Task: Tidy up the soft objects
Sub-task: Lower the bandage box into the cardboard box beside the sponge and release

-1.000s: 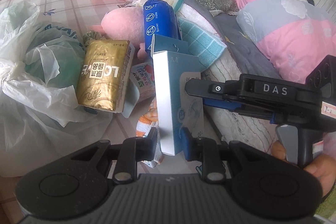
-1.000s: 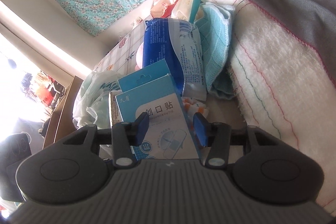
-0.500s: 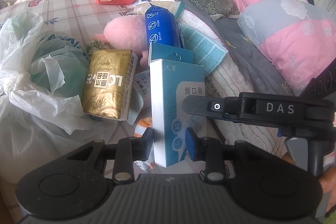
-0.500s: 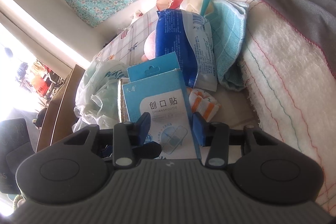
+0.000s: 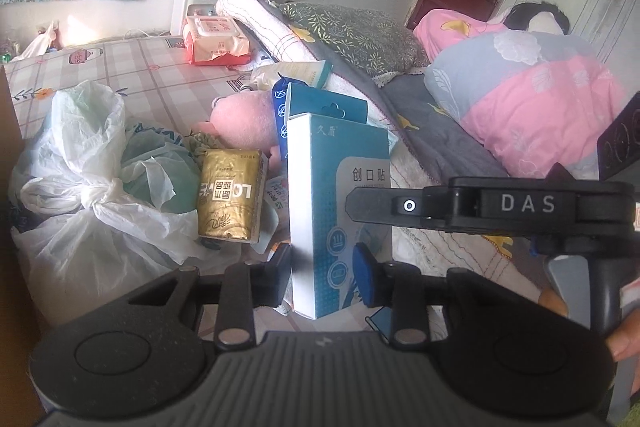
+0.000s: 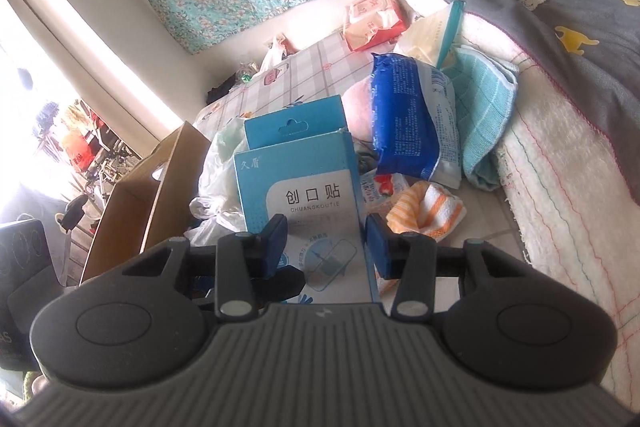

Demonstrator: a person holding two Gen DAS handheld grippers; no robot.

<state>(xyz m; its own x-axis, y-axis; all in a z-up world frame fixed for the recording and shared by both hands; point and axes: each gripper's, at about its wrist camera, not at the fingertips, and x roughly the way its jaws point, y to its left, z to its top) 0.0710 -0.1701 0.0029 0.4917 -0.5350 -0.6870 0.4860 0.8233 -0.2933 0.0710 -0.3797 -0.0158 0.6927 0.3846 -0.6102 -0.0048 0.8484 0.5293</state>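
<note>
Both grippers hold one blue-and-white plaster box (image 5: 336,187) upright above the pile on the bed. My left gripper (image 5: 324,265) is shut on its lower end, pads against the white side and the printed face. In the right wrist view my right gripper (image 6: 326,243) is shut across the width of the box (image 6: 304,183). One right finger (image 5: 380,205) reaches across the box front. Below lie a pink plush toy (image 5: 244,123), a gold tissue pack (image 5: 228,195), a blue soft pack (image 6: 408,119), a teal cloth (image 6: 484,107) and an orange-striped cloth (image 6: 428,207).
A knotted white plastic bag (image 5: 92,179) fills the left of the bed. A red-and-white wipes pack (image 5: 216,39) lies at the back. A cardboard box (image 6: 140,195) stands at the bed's left edge. A white blanket (image 6: 560,187) and a pink quilt (image 5: 540,99) bound the right.
Both grippers have risen with the plaster box, so more of the room shows behind it. The left jaws stand a little wider on the box than a second ago.
</note>
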